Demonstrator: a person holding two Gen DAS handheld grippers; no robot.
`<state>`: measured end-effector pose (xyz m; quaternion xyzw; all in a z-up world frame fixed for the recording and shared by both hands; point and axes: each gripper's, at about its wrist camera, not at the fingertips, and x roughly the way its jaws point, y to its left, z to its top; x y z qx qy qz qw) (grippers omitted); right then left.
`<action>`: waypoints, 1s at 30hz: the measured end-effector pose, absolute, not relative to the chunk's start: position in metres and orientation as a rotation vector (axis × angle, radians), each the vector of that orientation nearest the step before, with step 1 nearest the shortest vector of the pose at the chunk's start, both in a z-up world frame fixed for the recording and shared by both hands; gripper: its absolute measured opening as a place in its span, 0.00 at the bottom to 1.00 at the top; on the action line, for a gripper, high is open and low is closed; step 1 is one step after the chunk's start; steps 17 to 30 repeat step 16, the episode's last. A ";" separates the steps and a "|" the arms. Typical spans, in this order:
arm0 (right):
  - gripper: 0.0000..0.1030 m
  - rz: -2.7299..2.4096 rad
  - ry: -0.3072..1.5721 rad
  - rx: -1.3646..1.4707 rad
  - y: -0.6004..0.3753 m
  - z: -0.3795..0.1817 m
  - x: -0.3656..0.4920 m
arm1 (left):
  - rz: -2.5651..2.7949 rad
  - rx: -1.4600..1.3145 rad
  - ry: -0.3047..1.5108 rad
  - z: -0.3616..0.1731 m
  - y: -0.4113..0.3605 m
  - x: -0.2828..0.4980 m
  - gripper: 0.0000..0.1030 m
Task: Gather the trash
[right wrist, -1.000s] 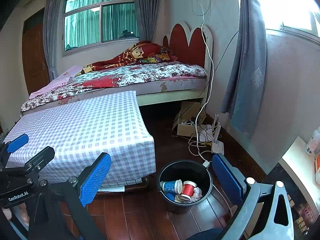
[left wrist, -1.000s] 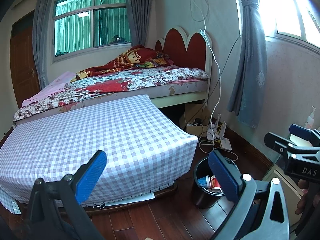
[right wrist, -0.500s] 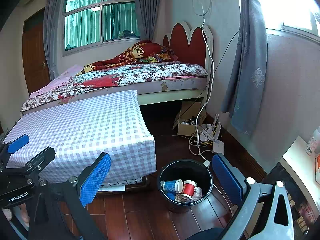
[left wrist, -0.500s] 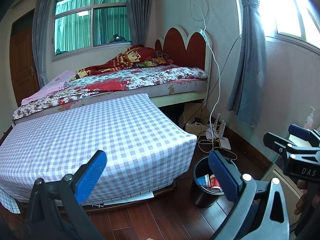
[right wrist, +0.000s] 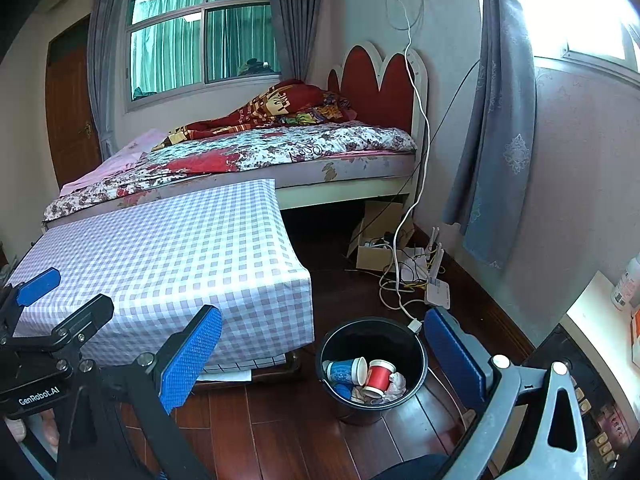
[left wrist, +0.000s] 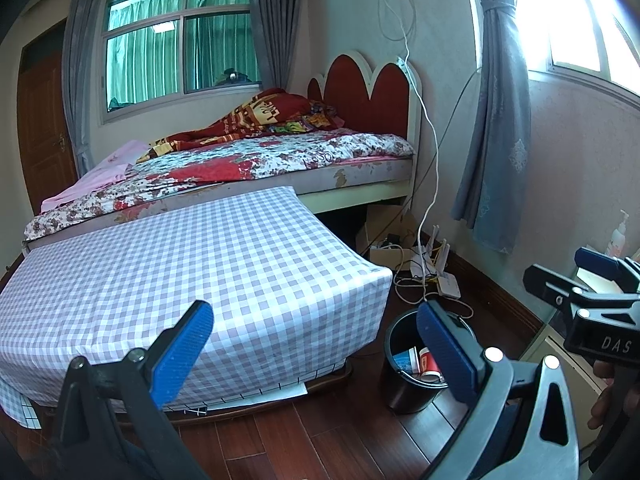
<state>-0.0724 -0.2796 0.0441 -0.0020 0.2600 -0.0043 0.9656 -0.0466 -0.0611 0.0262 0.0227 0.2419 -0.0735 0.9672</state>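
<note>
A black round bin stands on the wood floor beside the checked table. It holds a blue paper cup, a red paper cup and crumpled paper. The bin also shows in the left wrist view, partly behind a finger. My left gripper is open and empty, held above the table's near corner. My right gripper is open and empty, above and in front of the bin. Each gripper shows at the edge of the other's view.
A low table with a purple checked cloth fills the left. A bed stands behind it. Cables, a router and a cardboard box lie on the floor by the wall. A white shelf with bottles is at right.
Almost nothing has moved. Both views have shifted very slightly; both grippers stay open and empty.
</note>
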 end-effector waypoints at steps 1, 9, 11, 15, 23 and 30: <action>0.99 -0.009 0.526 -0.004 -0.280 0.044 -0.072 | -0.147 0.045 0.489 0.026 -0.061 -0.046 0.99; 0.99 -0.008 0.528 -0.004 -0.279 0.044 -0.073 | -0.164 0.040 0.486 0.025 -0.057 -0.044 0.99; 0.99 -0.008 0.528 -0.005 -0.278 0.044 -0.073 | -0.165 0.051 0.477 0.024 -0.056 -0.044 0.99; 0.99 -0.008 0.529 -0.005 -0.278 0.044 -0.073 | -0.182 0.054 0.477 0.024 -0.055 -0.041 0.99; 0.99 -0.008 0.529 -0.005 -0.278 0.044 -0.073 | -0.184 0.051 0.483 0.023 -0.055 -0.041 0.99; 0.99 -0.008 0.529 -0.005 -0.278 0.044 -0.073 | -0.184 0.051 0.483 0.023 -0.055 -0.041 0.99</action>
